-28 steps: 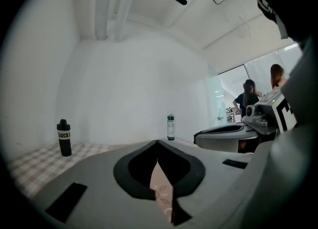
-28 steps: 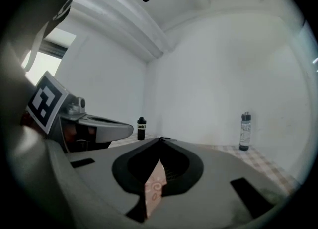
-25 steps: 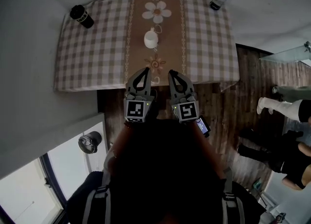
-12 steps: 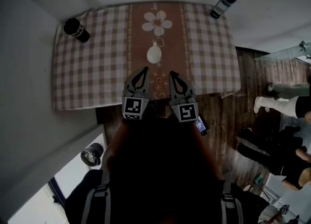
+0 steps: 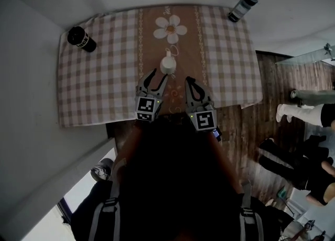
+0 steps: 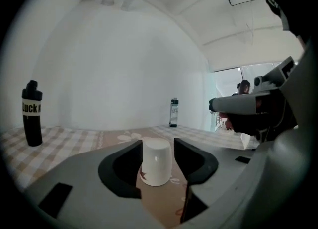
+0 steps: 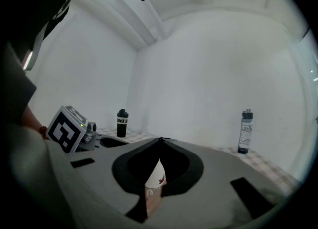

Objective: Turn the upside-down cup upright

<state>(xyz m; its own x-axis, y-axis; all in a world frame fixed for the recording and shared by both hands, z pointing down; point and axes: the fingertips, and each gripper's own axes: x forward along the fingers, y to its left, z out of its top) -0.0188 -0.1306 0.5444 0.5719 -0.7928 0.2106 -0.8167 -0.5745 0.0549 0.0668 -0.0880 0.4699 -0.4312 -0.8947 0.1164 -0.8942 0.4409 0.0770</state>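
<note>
L gripper (image 5: 158, 73) had its jaws apart, just been opening. Its own view showed the upside-down white cup (image 6: 156, 161) standing between the tips, pads not pressing it. R gripper (image 7: 160, 139) had its jaws together w/ nothing held; only a sliver of cup showed under the tips. Head view alone placed the cup on the brown centre strip of the checked table (image 5: 99, 78). Black bottle (image 5: 81, 38) stood at the far-left corner, clear bottle (image 5: 242, 6) far-right.

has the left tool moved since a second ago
Yes. The left tool has advanced past the near edge of the checked tablecloth toward the upside-down white cup, its jaws just opening, cup untouched.
</note>
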